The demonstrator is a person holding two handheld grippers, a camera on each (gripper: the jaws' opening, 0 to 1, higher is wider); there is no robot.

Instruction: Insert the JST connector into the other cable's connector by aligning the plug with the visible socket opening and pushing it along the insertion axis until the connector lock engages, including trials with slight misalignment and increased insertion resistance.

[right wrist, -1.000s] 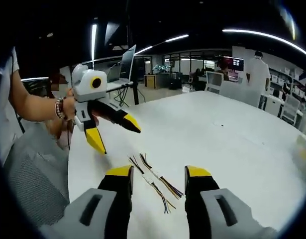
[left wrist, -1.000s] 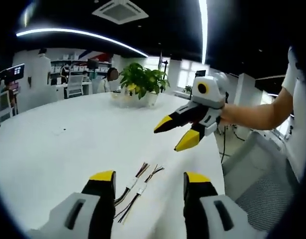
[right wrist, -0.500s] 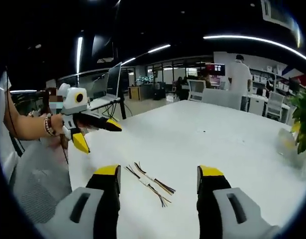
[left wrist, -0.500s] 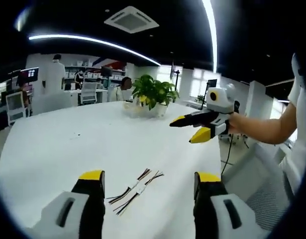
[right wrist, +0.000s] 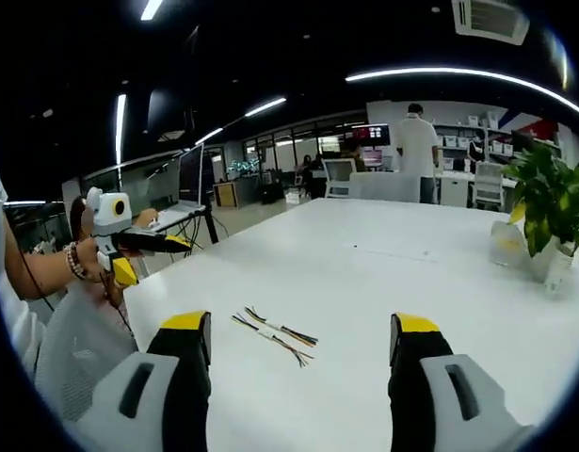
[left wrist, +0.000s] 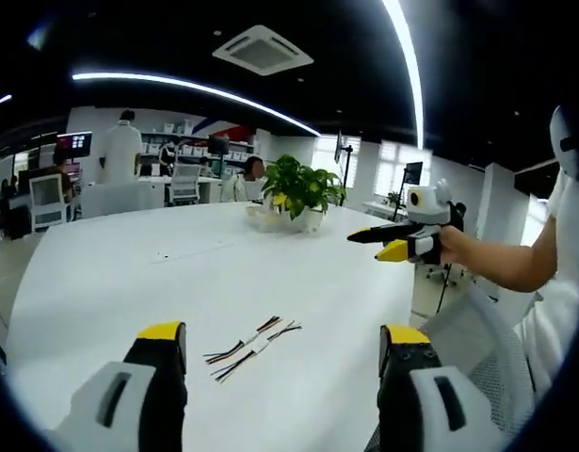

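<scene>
Two thin cables with small white JST connectors and coloured wires lie side by side on the white table (left wrist: pixel 101 282), seen as the cables (left wrist: pixel 252 339) in the left gripper view and the cables (right wrist: pixel 273 334) in the right gripper view. My left gripper (left wrist: pixel 282 341) is open, well back from them and above the table. My right gripper (right wrist: pixel 302 331) is open too, with nothing between its jaws. Each gripper shows in the other's view, held up off the table: the right gripper (left wrist: pixel 388 242) and the left gripper (right wrist: pixel 148 256).
A potted plant (left wrist: pixel 301 193) in a clear pot stands at the table's far side, also the plant (right wrist: pixel 545 212). A grey mesh chair (right wrist: pixel 77 344) sits at the table's edge. Desks, monitors and people stand in the office behind.
Both grippers have drawn back and away from the cables, which now look smaller. The jaws of each have spread wider. The cables have not moved.
</scene>
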